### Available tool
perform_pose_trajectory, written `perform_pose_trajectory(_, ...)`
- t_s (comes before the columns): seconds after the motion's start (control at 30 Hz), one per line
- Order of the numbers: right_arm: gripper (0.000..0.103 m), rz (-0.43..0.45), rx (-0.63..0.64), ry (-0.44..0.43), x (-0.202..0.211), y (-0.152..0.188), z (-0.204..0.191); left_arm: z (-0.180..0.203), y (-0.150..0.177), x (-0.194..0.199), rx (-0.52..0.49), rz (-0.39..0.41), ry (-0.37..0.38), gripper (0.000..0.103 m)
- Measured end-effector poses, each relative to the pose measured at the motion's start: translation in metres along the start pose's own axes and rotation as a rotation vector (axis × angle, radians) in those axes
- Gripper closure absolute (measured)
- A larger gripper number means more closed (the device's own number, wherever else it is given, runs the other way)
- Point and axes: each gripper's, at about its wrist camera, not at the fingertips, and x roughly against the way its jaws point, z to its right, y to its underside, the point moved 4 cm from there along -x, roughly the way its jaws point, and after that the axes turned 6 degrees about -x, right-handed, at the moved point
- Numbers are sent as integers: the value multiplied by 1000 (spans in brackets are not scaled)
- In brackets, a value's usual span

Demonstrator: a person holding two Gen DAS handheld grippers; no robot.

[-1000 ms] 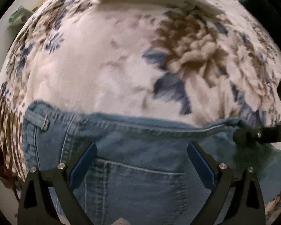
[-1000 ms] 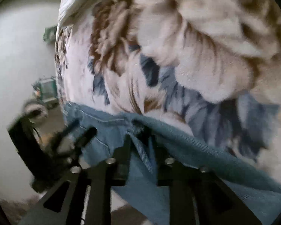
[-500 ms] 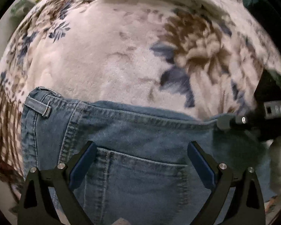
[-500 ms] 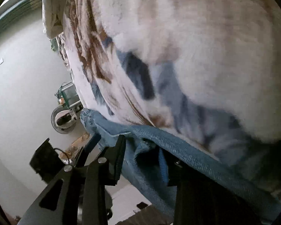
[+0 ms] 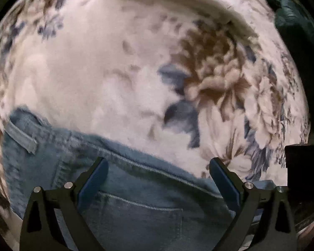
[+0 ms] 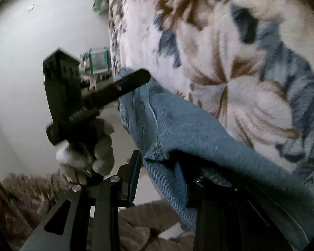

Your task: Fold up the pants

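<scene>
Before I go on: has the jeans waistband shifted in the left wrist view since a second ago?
Yes. The jeans waistband now slants down to the right against the floral blanket, and its right end lies lower in view, below the big brown flower.

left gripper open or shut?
Open. The left gripper has its blue pads spread wide above the jeans, gripping no denim.

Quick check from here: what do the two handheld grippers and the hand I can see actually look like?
The left gripper has black angular fingers with triangular cut-outs, silver round pivot screws and blue pads. The right gripper has the same black frame and silver screws; its pads look dark. In the right wrist view, the left hand wears a light knitted glove. No cables or markings visible.
</scene>
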Motion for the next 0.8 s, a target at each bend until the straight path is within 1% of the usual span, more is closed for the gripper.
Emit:
perform_pose_trajectory(0.03,68,6,1,23,-14,-7,-5,-1,2,-5,-1,-8,-9,4)
perform_pose_trajectory(0.07,68,39,-29,75,-14,-14,2,-3,2,-10,-5,-10,-31,4)
perform_pose_trajectory(0.1,67,67,-71,102,-15,-24,9,-2,4,-12,-9,-10,-41,4)
perform_pose_trajectory(0.17,67,131,-155,114,-16,-38,18,0,6,-12,-22,-5,-56,4)
perform_pose_trajectory(0.23,67,185,-203,107,-15,-48,24,4,7,-11,-30,-2,-69,4)
perform_pose_trajectory(0.27,70,200,-217,121,-16,-50,25,6,3,-11,-33,-3,-77,4)
perform_pose_trajectory(0.3,88,208,-226,130,-16,-51,23,4,4,-12,-34,-1,-83,4)
perform_pose_trajectory(0.33,94,219,-243,146,-12,-47,24,3,11,-6,-36,-1,-82,4)
perform_pose_trajectory(0.4,95,294,-323,63,21,-35,35,2,12,-9,-53,1,-87,4)
perform_pose_trajectory(0.43,100,334,-368,40,36,-30,41,1,13,-10,-57,0,-90,4)
perform_pose_trajectory(0.47,99,385,-390,49,50,-24,44,2,14,-9,-60,4,-92,4)
perform_pose_trajectory(0.53,99,408,-382,35,62,-17,40,3,16,-5,-58,6,-92,4)
perform_pose_trajectory(0.57,99,410,-362,59,67,-16,33,3,17,-1,-51,9,-85,4)
perform_pose_trajectory(0.6,98,407,-342,76,69,-15,26,4,17,3,-43,19,-79,4)
perform_pose_trajectory(0.63,91,395,-303,109,66,-18,12,6,17,6,-39,29,-85,4)
perform_pose_trajectory(0.67,86,377,-241,178,65,-19,-2,7,17,11,-41,40,-95,4)
perform_pose_trajectory(0.73,49,347,-148,289,55,-21,-22,10,21,24,-57,65,-108,4)
perform_pose_trajectory(0.77,47,311,-112,331,49,-19,-27,12,23,27,-68,76,-118,4)
perform_pose_trajectory(0.8,47,268,-77,365,41,-18,-30,15,25,29,-78,84,-127,4)
